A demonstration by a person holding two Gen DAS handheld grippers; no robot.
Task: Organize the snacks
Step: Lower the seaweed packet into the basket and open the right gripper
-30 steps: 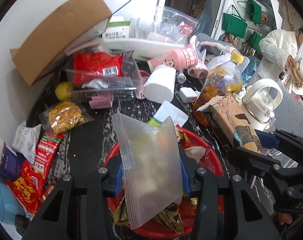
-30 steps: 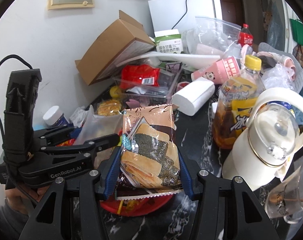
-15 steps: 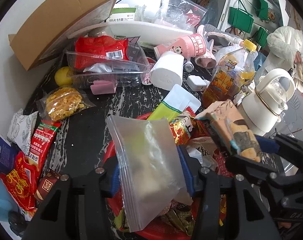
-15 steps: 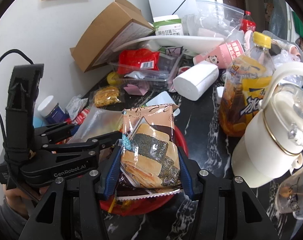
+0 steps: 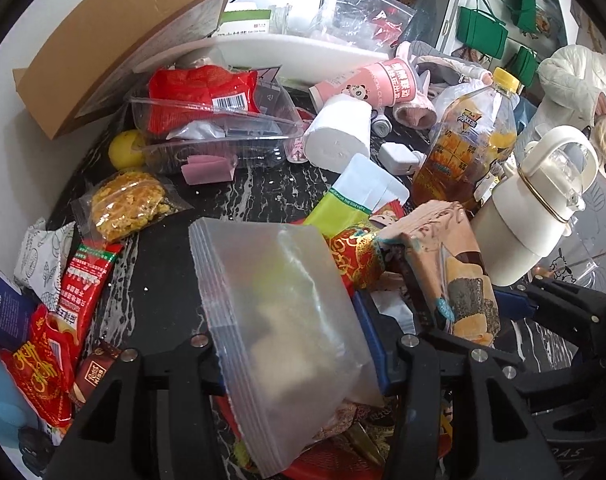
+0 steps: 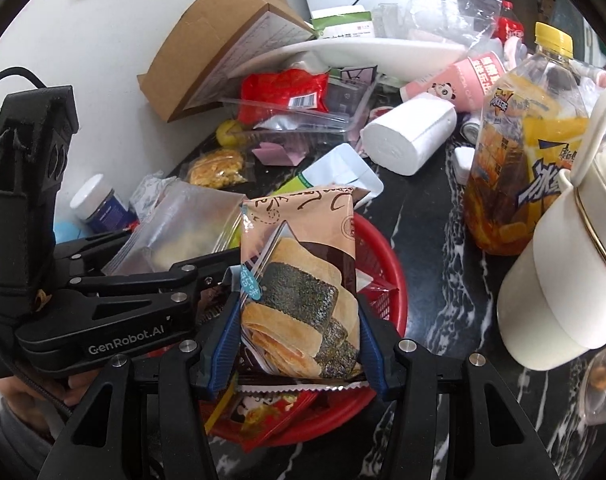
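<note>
The left claw (image 5: 291,354) has just been opening a little, the frosted zip bag (image 5: 279,320) between its pads over the red basket (image 6: 379,264). The right claw (image 6: 299,344) pinches the seaweed cracker pack (image 6: 303,280) above the same basket. Released together, the packs may collide and slide over the rim onto the tabletop (image 6: 435,248), toward the yellow-capped bottle (image 6: 523,140).

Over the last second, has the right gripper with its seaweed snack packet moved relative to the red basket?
Yes. The right gripper and seaweed snack packet have sunk toward the red basket, which now shows more rim around the packet.
</note>
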